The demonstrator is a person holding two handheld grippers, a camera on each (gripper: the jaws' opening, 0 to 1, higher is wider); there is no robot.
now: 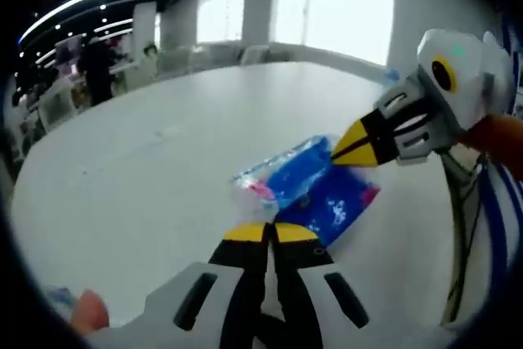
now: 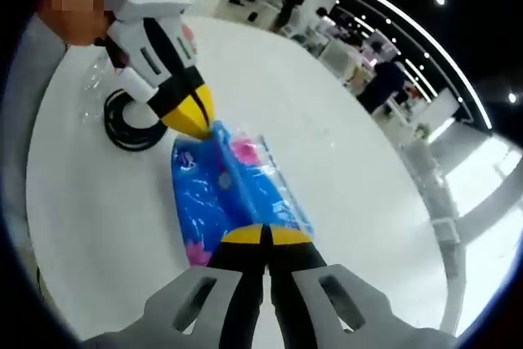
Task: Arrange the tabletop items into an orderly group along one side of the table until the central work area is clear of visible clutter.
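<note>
A blue plastic packet (image 1: 319, 190) with pink patches lies on the white table (image 1: 163, 161), one half lifted like a fold. My left gripper (image 1: 272, 233) is shut on its near edge. My right gripper (image 1: 339, 153) comes in from the right and pinches the packet's far end with its yellow tips together. In the right gripper view the same packet (image 2: 233, 185) stretches between my right gripper (image 2: 261, 236), shut on its near end, and my left gripper (image 2: 204, 128), shut on the far corner.
A coiled black cable (image 2: 131, 124) lies on the table (image 2: 327, 145) just behind the left gripper, with clear plastic wrap (image 2: 91, 96) beside it. The cable (image 1: 458, 202) also runs along the table's right edge. People stand far off among desks (image 1: 98, 67).
</note>
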